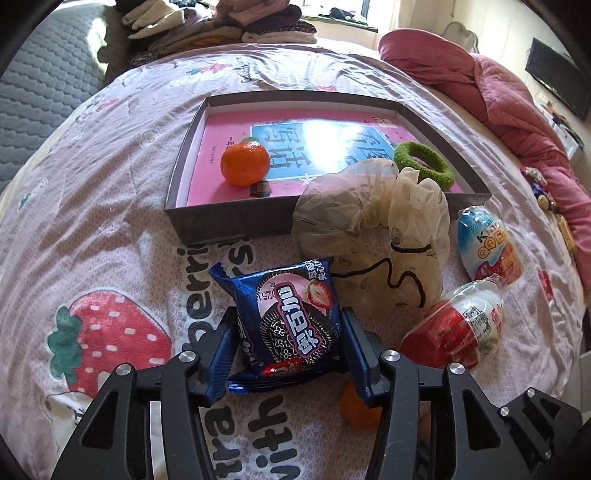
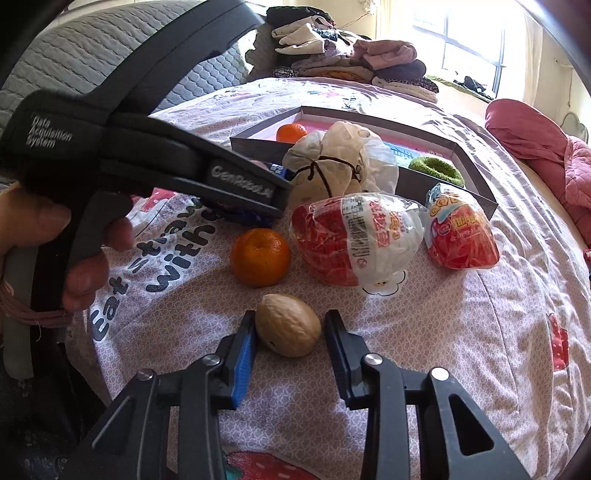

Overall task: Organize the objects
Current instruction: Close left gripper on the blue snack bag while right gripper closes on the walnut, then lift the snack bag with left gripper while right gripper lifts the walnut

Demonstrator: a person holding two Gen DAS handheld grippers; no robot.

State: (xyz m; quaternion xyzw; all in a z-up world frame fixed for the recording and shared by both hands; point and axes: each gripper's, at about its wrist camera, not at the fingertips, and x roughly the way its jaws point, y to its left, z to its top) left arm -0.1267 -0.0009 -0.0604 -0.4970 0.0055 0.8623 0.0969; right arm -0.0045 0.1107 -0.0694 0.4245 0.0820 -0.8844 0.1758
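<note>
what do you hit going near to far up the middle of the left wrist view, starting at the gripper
left gripper → blue cookie packet between its fingers → near wall of the grey tray → orange tangerine in the tray → tray's far wall → pile of folded clothes

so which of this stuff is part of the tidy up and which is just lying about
Part of the job:
- cookie packet between left claw pads
- walnut between right claw pads
- loose orange
- two toy eggs
- tray

Just lying about:
- clothes pile
- red quilt
</note>
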